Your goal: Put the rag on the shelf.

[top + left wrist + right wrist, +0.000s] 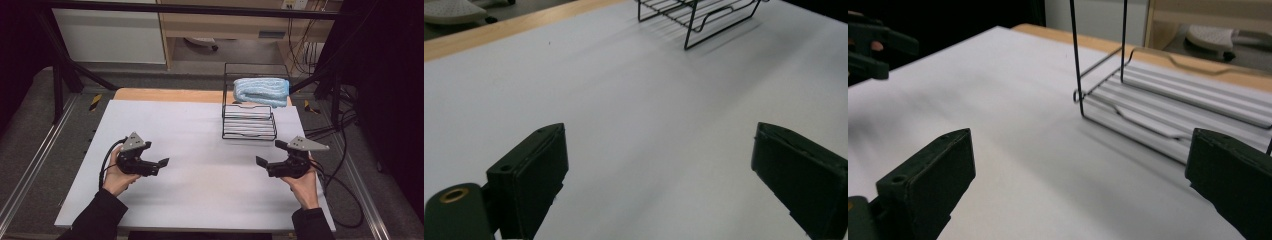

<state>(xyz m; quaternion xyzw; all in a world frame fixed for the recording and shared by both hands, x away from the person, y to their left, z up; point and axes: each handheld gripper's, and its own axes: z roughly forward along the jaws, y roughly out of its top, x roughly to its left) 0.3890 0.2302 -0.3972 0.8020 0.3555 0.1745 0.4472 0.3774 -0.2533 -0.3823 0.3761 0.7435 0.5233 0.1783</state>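
A white-topped bench [200,200] is carrying the whole scene, its pale sheet lying over a wooden board whose far edge is showing beyond it. Toward the far right of that surface, a black wire rack [249,121] is standing upright on two tiers, probably placed there so both hands can reach it from the near side. Its lower shelf is sitting bare, the slats throwing striped shadows on the sheet, while the upper shelf is holding a folded light-blue towel [261,91], lying flat across the wires and slightly overhanging toward the right. The towel is resting well apart from both tools, so any handling of it appears not yet begun. Nearer the person, the left gripper [161,163] is hovering low over the bench at the left, its fingers [531,175] standing spread wide with nothing between them but bare sheet. Across from it, the right gripper [262,163] is held at similar height, just short of the rack's near corner, its fingers [930,175] likewise parted and empty. Both tools are pointing inward toward each other, a stance that reads as a ready posture before a reach toward the rack.
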